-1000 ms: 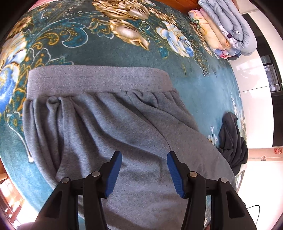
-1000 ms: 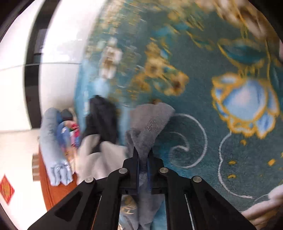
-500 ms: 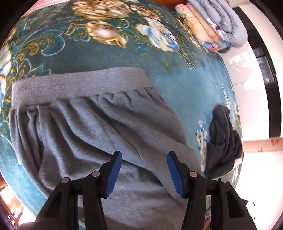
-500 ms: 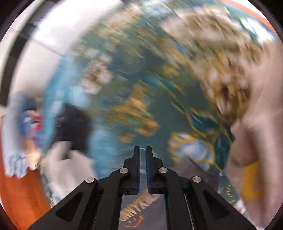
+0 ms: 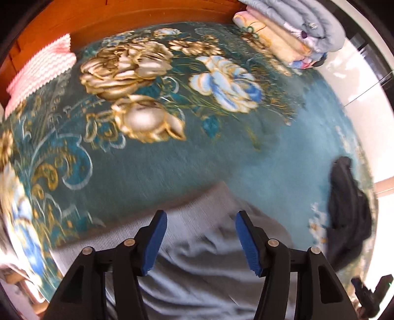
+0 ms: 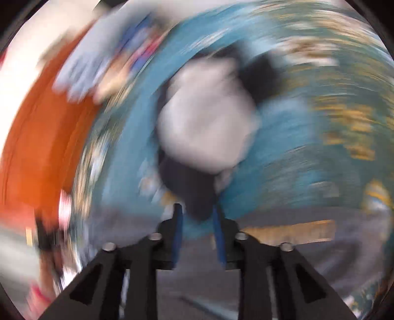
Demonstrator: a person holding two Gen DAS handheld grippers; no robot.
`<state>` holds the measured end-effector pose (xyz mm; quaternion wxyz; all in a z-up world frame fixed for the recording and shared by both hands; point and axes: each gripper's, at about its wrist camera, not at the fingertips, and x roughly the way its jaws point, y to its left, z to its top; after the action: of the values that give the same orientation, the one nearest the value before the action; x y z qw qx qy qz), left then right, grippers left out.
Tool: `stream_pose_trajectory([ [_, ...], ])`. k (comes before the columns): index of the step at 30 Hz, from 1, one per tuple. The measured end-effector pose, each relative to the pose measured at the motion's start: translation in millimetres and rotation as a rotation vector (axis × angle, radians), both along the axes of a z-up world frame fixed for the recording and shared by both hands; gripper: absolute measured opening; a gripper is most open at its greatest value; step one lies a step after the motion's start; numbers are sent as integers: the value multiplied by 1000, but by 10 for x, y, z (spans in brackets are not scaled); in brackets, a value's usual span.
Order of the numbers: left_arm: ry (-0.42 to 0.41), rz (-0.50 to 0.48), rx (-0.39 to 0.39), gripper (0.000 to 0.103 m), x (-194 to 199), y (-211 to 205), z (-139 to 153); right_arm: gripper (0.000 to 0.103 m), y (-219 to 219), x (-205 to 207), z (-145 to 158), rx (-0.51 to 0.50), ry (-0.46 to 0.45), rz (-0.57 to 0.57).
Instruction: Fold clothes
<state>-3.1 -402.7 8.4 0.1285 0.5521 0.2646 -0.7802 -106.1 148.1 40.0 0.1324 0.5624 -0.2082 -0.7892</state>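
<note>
- Grey trousers (image 5: 211,256) lie spread on the teal flowered blanket (image 5: 172,157), waistband towards the far side, gathered folds running back under the camera.
- Left gripper (image 5: 200,236) hangs right over that waistband, blue pads (image 5: 155,243) spread wide, nothing between them, and whether they touch the cloth I cannot tell.
- Over at the blanket's right edge, a dark garment (image 5: 349,216) sits in a crumpled heap, well apart from the trousers.
- Far corner: a stack of folded quilts (image 5: 295,32), pale blue on top, cream below, up against the orange wooden board (image 5: 123,17).
- Far left, a pink zigzag cloth (image 5: 39,73) pokes in beside that same wood.
- Right wrist view is a heavy smear, so go carefully here.
- Right gripper (image 6: 198,233) shows its pads parted by a moderate gap, with no cloth pinched between them.
- Ahead of it, a pale bundle (image 6: 206,118) sits on the blanket (image 6: 307,152) with a dark garment (image 6: 192,189) just beside and partly beneath it; the outlines are too blurred to say more.
- Orange wood (image 6: 41,137) streaks down the left side of that view, and a grey band of cloth runs across just behind the pads.
</note>
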Motion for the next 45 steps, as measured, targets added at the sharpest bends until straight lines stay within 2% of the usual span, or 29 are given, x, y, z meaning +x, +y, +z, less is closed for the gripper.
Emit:
stream_pose_trajectory([
  [2, -34, -10, -13, 64, -78, -56, -140, 31, -419, -52, -182, 19, -36, 136],
  [4, -56, -32, 1, 64, -137, -83, -266, 40, -714, -113, -401, 27, -77, 200],
  [6, -48, -53, 44, 64, -180, -91, -356, 46, -905, -172, -560, 50, -99, 237],
  [9, -38, -81, 110, 64, -258, -75, -448, 46, -1104, -281, -715, 119, -102, 287],
  [11, -47, -114, 112, 62, -319, -31, -473, 46, -1193, -315, -776, 163, -100, 309],
  [13, -56, -150, 108, 60, -371, 32, -475, 45, -1224, -337, -783, 165, -100, 310],
  [14, -53, -167, 107, 56, -394, 53, -464, 45, -1227, -344, -786, 163, -105, 310],
  [15, -48, -184, 104, 53, -413, 75, -449, 40, -1238, -341, -791, 168, -111, 318],
  [16, -44, -201, 102, 44, -429, 99, -434, 32, -1256, -333, -797, 176, -118, 333],
  [17, -39, -219, 100, 37, -445, 123, -419, 28, -1273, -324, -802, 183, -125, 347],
  [18, -35, -236, 98, 34, -461, 147, -404, 23, -1295, -318, -807, 194, -129, 363],
  [20, -37, -276, 41, 12, -481, 238, -372, 15, -1362, -292, -802, 228, -127, 397],
  [21, -39, -296, 8, 9, -489, 287, -355, 8, -1397, -277, -798, 246, -124, 414],
  [23, -26, -322, -43, 5, -494, 358, -301, 5, -1464, -249, -774, 284, -112, 442],
  [26, 75, -275, -52, 4, -466, 267, -61, 4, -1509, -250, -607, 331, -44, 448],
  [28, 163, -233, -111, 4, -465, 185, 193, 4, -1462, -336, -395, 315, 34, 405],
  [31, 265, -162, -176, 4, -540, 49, 452, 4, -1529, -561, -396, 315, 56, 362],
  [33, 255, -123, -163, 5, -628, -90, 426, 4, -1588, -718, -429, 318, 62, 337],
  [36, 163, -90, -144, 5, -757, -164, 145, 4, -1676, -954, -478, 322, 70, 298],
  [40, 84, -61, -135, 5, -752, -157, -150, 4, -1808, -1029, -760, 371, 21, 288],
  [44, 59, -35, -95, 10, -700, -161, -211, 6, -1811, -980, -687, 373, 32, 290],
  [45, 54, -37, -91, 13, -689, -154, -207, 11, -1783, -942, -609, 368, 49, 291],
])
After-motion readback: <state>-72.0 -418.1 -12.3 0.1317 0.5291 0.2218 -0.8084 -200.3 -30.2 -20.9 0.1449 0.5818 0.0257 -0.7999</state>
